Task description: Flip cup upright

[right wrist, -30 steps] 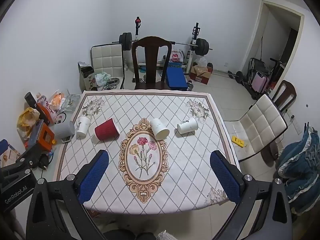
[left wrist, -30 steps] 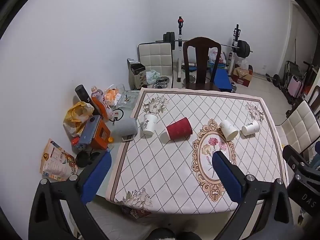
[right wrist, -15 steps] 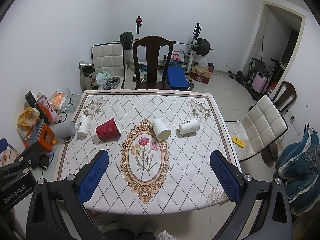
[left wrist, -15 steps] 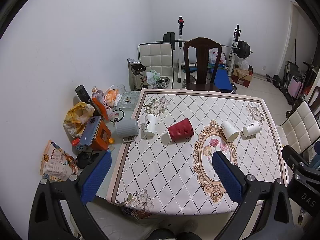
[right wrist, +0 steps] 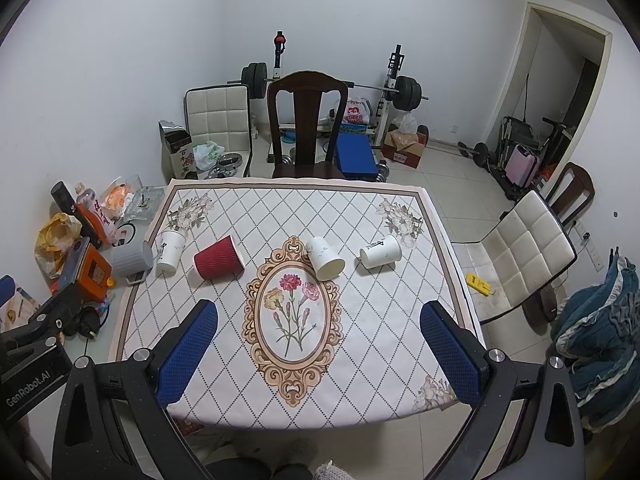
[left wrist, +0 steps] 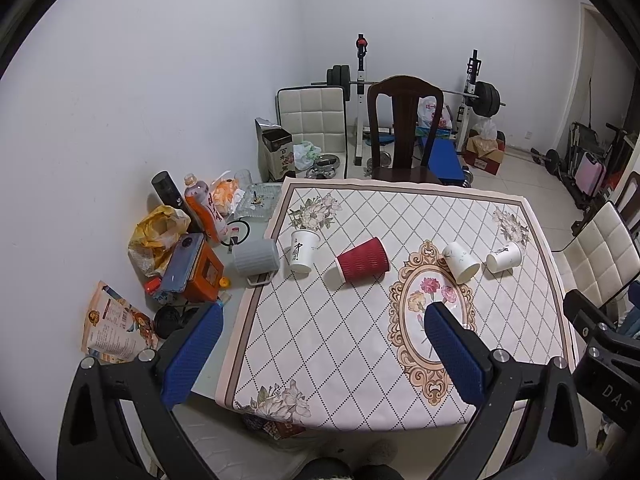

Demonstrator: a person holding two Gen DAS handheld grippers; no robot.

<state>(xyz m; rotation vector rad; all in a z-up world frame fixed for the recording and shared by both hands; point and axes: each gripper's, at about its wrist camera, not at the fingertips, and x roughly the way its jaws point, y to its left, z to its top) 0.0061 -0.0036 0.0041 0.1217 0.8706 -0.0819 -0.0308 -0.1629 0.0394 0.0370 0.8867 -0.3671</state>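
Several cups lie tipped on the patterned tablecloth: a red ribbed cup on its side, a white cup on its side near the oval flower motif, another white cup on its side further right, and a white cup with black writing at the left edge, mouth up and leaning. My left gripper is open and empty, high above the table's near left. My right gripper is open and empty above the near edge.
A grey mug lies on its side left of the cloth. Bottles, bags and an orange box crowd the table's left strip. A dark wooden chair stands behind the table, a white chair to the right, gym gear at the back wall.
Both grippers have drifted slightly; the table and cups sit a little lower and nearer in both views. Nothing was gripped or moved.
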